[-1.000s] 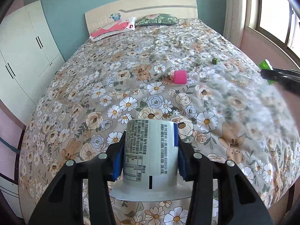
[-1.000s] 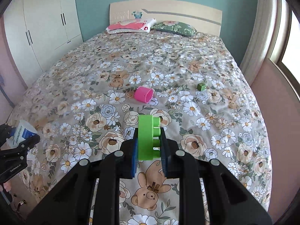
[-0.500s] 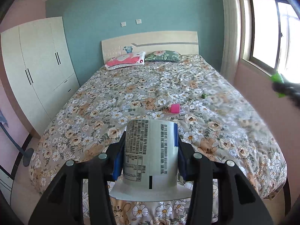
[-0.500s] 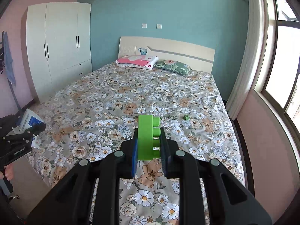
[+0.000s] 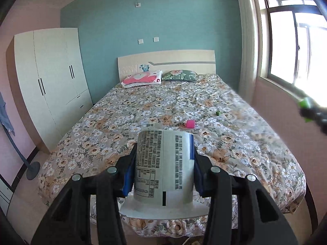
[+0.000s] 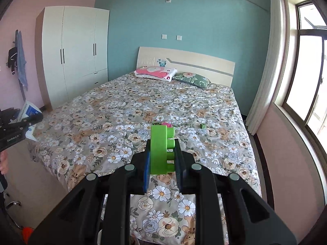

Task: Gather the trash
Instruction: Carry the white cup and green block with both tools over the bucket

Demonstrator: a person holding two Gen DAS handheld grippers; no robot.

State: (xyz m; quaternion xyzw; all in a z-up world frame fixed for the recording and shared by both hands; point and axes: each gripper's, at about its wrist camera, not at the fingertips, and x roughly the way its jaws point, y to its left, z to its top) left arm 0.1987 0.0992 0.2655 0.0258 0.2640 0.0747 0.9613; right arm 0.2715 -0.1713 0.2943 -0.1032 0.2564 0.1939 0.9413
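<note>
Facing floral bed (image 5: 126,122), teal wall (image 5: 184,20) behind

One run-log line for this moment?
left gripper: holds white printed paper cup | right gripper: holds green toy brick | floral bed: pink cup, small green cube

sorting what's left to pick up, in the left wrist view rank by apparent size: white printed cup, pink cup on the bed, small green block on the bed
1. white printed cup, largest, though it sits nearest the camera in the left claw
2. pink cup
3. small green block
</note>
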